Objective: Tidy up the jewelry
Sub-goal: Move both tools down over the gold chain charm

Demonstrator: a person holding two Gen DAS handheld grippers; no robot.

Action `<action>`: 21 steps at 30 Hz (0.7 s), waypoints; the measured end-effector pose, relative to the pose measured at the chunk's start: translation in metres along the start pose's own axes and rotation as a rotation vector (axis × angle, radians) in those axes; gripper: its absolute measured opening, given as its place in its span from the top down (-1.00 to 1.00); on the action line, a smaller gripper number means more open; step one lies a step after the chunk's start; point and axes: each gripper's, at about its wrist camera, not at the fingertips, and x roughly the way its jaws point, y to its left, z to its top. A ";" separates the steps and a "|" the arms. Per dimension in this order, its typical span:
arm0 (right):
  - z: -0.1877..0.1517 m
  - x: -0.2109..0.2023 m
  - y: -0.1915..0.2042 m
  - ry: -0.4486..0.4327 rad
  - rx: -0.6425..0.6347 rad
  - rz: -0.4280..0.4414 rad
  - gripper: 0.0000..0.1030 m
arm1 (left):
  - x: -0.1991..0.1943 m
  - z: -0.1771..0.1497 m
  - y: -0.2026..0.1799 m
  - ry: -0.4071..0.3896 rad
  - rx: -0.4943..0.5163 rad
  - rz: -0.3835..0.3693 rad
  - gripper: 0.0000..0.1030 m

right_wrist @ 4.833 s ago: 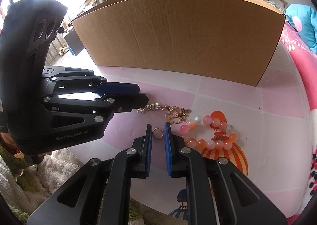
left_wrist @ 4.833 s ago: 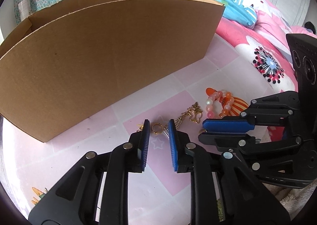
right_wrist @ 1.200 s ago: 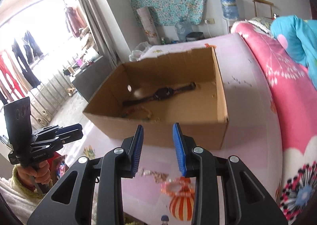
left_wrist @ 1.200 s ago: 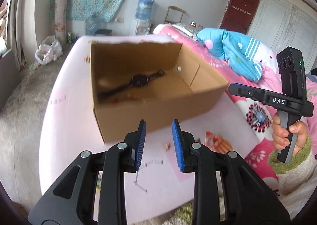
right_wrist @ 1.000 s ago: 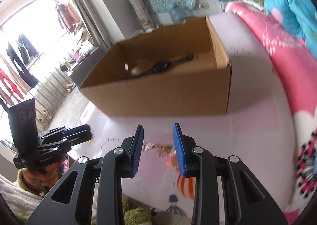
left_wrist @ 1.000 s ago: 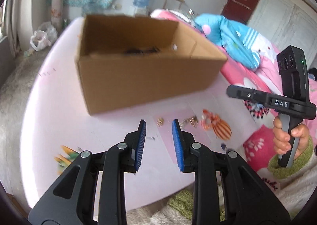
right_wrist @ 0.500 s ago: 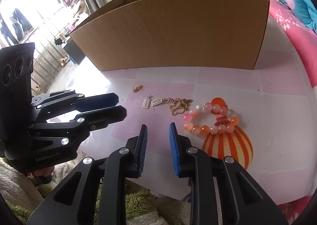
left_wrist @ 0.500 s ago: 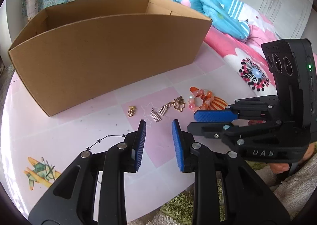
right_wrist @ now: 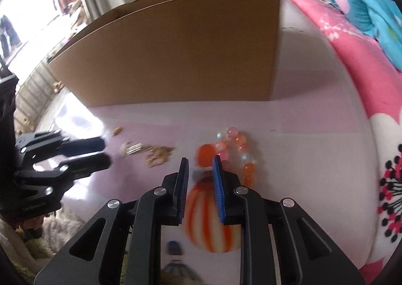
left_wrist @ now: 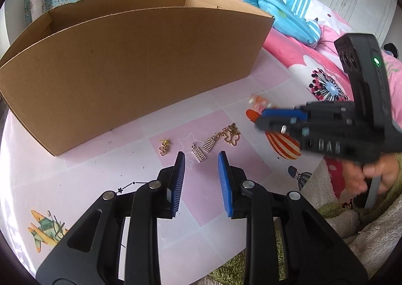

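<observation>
Small gold and silver charms [left_wrist: 198, 154] and a gold butterfly chain [left_wrist: 231, 134] lie on the pink table [left_wrist: 75, 184] in front of a cardboard box [left_wrist: 125, 71]. My left gripper [left_wrist: 201, 156] hovers open just short of the charms, with nothing between its pads. An orange and pink bead bracelet [right_wrist: 236, 146] lies to the right of the charms [right_wrist: 155, 153]. My right gripper [right_wrist: 201, 159] points steeply down beside the bracelet's near left beads. Its jaws stand narrowly apart with no bead between them. It appears blurred in the left wrist view [left_wrist: 263, 119], and the left gripper [right_wrist: 105, 151] shows in the right wrist view.
The box [right_wrist: 176, 53] stands tall behind the jewellery, its inside hidden. A pink bedspread [left_wrist: 314, 63] and blue plush lie right of the table. A hand [left_wrist: 371, 177] holds the right gripper's handle. A fluffy rug lies below the table's near edge.
Both grippers came down from above the box to just over the table. The right one slid right toward the bracelet and its jaws narrowed. The left one has held still lately.
</observation>
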 end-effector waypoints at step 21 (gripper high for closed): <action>-0.014 -0.006 0.031 -0.026 0.035 0.209 0.62 | 0.026 0.013 -0.022 0.082 0.132 0.164 0.68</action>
